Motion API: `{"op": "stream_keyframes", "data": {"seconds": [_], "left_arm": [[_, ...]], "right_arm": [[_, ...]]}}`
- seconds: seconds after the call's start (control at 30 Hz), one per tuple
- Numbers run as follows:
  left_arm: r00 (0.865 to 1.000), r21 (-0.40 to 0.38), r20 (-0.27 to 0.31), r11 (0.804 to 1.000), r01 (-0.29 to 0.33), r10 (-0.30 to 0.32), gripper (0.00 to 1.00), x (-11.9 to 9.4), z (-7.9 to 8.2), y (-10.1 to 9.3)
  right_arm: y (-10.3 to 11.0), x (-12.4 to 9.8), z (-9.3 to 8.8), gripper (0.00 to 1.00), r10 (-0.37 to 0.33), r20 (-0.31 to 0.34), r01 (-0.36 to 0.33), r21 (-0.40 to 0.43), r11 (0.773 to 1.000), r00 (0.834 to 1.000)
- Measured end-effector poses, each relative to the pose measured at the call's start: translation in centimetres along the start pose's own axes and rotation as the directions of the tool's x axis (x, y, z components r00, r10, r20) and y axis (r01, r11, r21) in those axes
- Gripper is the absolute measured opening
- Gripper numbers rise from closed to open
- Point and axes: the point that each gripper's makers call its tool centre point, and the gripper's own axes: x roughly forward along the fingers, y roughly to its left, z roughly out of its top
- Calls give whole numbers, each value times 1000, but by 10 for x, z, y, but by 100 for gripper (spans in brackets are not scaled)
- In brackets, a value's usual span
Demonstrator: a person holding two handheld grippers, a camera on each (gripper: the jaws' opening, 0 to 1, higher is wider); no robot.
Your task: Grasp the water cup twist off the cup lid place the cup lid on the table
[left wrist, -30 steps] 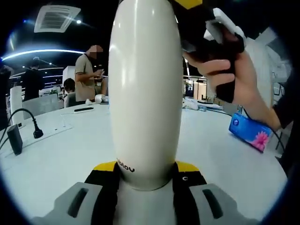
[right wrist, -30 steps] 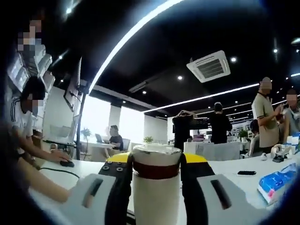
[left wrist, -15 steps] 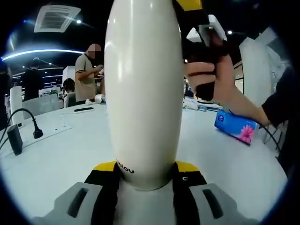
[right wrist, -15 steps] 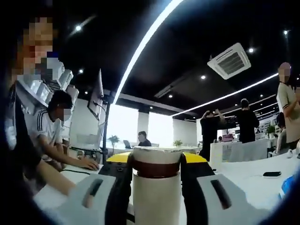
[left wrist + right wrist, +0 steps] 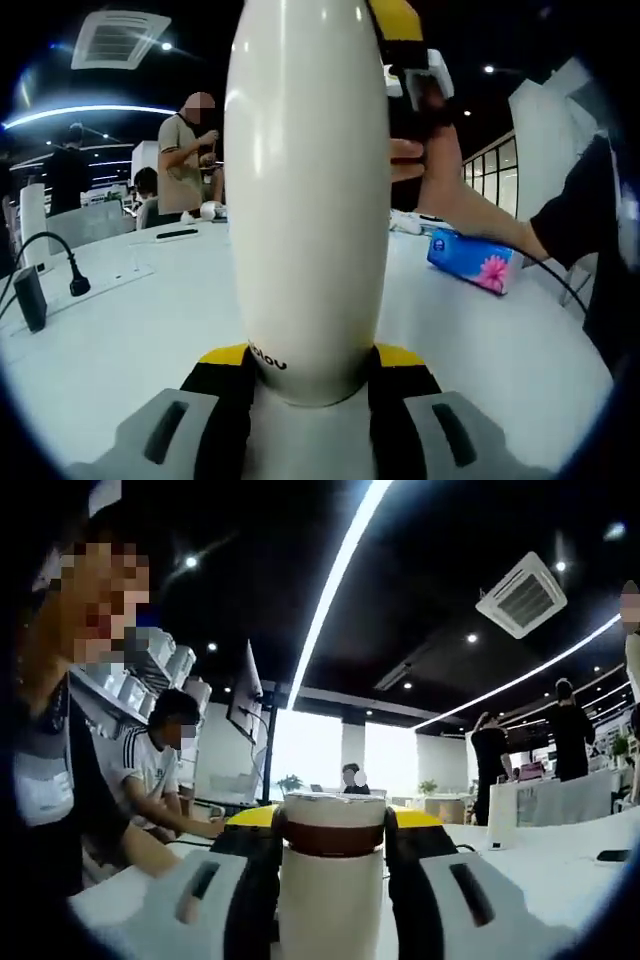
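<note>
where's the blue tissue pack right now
In the left gripper view, the tissue pack lies on the white table, right of the cup, below the person's hand.

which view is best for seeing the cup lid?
Right gripper view. The cup lid sits centred between that gripper's jaws, with the dark band under it and the top edge both visible. In the left gripper view, the water cup body is clamped up close and its top runs out of frame, so no lid.

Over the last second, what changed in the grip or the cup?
The right gripper, shut on the cup lid, has turned: its background swept sideways. In the left gripper view the person's hand shifted left. The left gripper stays clamped on the water cup.
</note>
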Motion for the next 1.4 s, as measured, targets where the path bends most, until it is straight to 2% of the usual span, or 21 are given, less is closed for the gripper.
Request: {"op": "stream_keyframes", "data": {"seconds": [0.2, 0.6, 0.77, 1.1, 1.3, 1.4], "left_arm": [[1000, 0, 1, 1000, 3, -3, 47, 1, 0, 2], [1000, 2, 2, 1000, 7, -7, 47, 1, 1, 1], [1000, 3, 3, 1000, 12, -12, 47, 2, 1, 1], [1000, 3, 2, 1000, 12, -12, 47, 1, 1, 0], [1000, 3, 2, 1000, 12, -12, 47, 2, 0, -1], [1000, 3, 2, 1000, 11, -11, 47, 1, 0, -2]], "right_arm": [[-2, -3, 1, 43, 99, 32, -101, 70, 992, 995], [1, -4, 0, 45, 175, 54, -180, 117, 977, 983], [2, -3, 0, 53, 173, 53, -178, 118, 977, 984], [1, -3, 0, 55, 136, 35, -140, 111, 984, 990], [2, -2, -2, 56, 84, 11, -85, 79, 993, 996], [1, -4, -3, 57, 30, -8, -29, 44, 999, 1000]]}}
